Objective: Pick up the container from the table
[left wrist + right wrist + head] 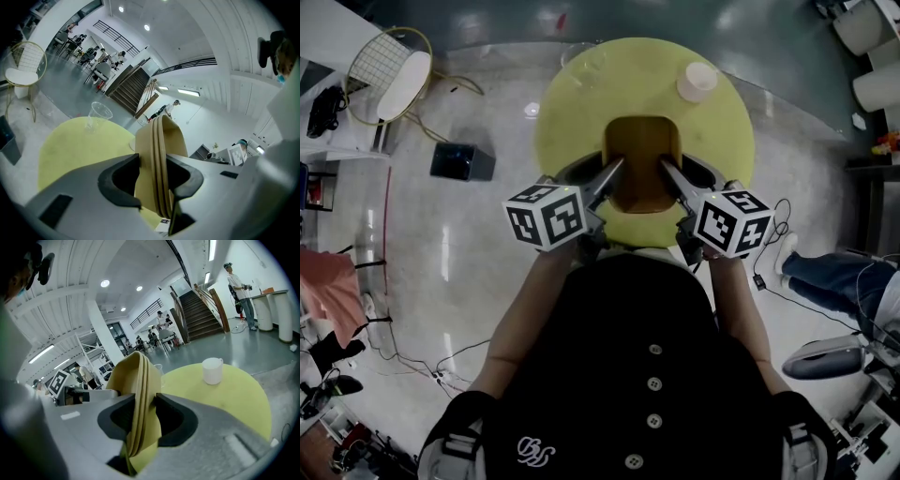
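Observation:
A tan, square-shaped container (642, 164) sits over the near half of the round yellow table (572, 122), held between my two grippers. My left gripper (614, 175) is shut on the container's left rim, and that layered edge (161, 140) stands upright between the dark pads of my left gripper (157, 180). My right gripper (670, 175) is shut on the opposite rim, where the container's edge (136, 376) is pinched in my right gripper (140, 418). Whether the container's base touches the table cannot be told.
A clear plastic cup (586, 64) stands at the table's far left and a white cup (697, 82) at its far right. On the floor to the left are a wire chair (389, 70) and a black box (461, 161). A person's leg (825, 272) lies at the right.

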The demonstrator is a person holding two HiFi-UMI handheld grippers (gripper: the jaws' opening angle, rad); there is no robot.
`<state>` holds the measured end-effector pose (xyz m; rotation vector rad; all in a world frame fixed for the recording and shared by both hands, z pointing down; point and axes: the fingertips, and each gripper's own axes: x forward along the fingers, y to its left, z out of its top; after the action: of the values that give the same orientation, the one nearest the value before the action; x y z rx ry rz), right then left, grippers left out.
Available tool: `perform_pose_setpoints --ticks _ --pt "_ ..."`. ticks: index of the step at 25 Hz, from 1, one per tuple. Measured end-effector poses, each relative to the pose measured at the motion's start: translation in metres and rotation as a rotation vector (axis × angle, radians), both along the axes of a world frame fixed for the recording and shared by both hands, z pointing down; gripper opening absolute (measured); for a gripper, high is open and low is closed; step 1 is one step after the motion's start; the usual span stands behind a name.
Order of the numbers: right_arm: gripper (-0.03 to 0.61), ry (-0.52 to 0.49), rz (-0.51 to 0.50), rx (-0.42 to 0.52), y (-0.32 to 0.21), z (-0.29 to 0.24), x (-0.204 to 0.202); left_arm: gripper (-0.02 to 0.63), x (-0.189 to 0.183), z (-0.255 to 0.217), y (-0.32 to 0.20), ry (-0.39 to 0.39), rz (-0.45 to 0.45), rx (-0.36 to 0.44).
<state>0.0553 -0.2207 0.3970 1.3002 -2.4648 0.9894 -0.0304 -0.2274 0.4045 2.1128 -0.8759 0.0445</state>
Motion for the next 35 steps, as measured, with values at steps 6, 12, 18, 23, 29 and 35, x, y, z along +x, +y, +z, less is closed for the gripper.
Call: perform_pose_setpoints --ticks 6,12,18,23,29,35 --pt "0.095 0.0 -0.005 -0.002 0.002 0.0001 0.0011 0.135 0.0014 0.0001 0.0026 -0.001 -0.005 -0.002" --pt "0.095 -0.003 -0.002 -0.003 -0.0001 0.0015 -0.0006 0.135 -0.0008 0.0014 0.0007 -0.005 -0.008 -0.004" --pt "0.094 -0.002 0.005 -0.011 0.0001 0.0044 0.0018 0.135 0.0016 0.0036 0.0004 -0.009 -0.006 -0.01" --pt "0.092 -0.008 0.01 -0.016 0.0011 0.0063 0.0055 0.135 0.0052 0.0048 0.0011 -0.014 -0.004 -0.013" --pt "0.092 0.0 0.011 -0.015 -0.0024 0.0056 0.005 0.135 0.0048 0.0046 -0.0021 -0.01 -0.004 -0.016" --pt "0.091 0.003 0.018 -0.022 -0.0038 0.0089 0.0073 0.135 0.007 0.0081 -0.0044 -0.009 0.009 -0.022"
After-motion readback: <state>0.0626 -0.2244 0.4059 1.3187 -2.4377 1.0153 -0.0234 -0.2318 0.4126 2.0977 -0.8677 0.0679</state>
